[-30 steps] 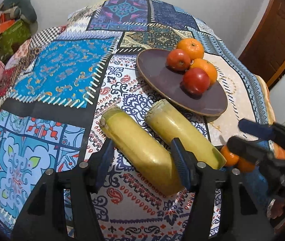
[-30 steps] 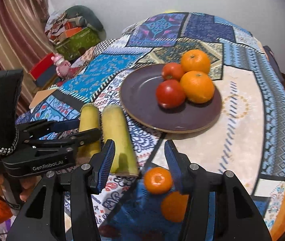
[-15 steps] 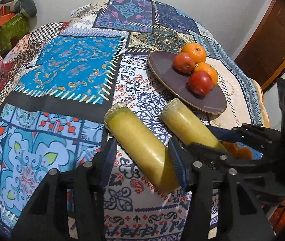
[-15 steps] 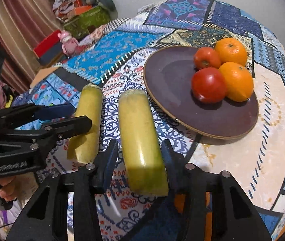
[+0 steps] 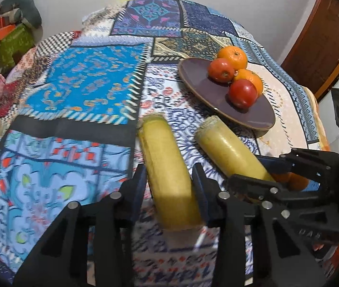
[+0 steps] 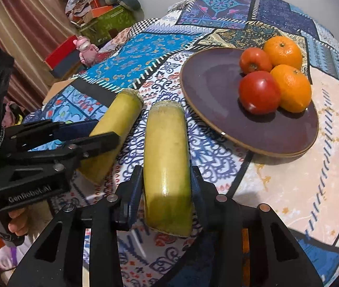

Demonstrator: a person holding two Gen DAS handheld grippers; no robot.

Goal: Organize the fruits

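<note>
Two thick yellow-green cane pieces lie side by side on the patterned tablecloth. My left gripper (image 5: 169, 181) is shut on the left cane piece (image 5: 167, 167); it also shows in the right wrist view (image 6: 114, 122), with the left gripper (image 6: 92, 134) around it. My right gripper (image 6: 167, 179) is shut on the right cane piece (image 6: 167, 153), which shows in the left wrist view (image 5: 229, 153). A brown plate (image 6: 217, 83) beyond them holds two tomatoes (image 6: 258, 93) and two oranges (image 6: 291, 88). Small oranges (image 5: 293, 181) lie behind the right gripper (image 5: 262, 174).
The round table's edge falls away on the left and right. Off the left edge stand a pink toy (image 6: 86, 50), red boxes and a green box (image 6: 104, 21). A wooden door (image 5: 320, 40) is at the right.
Both grippers moved forward over the cane pieces and closed on them. The right gripper shifted left from the small oranges onto the right cane piece.
</note>
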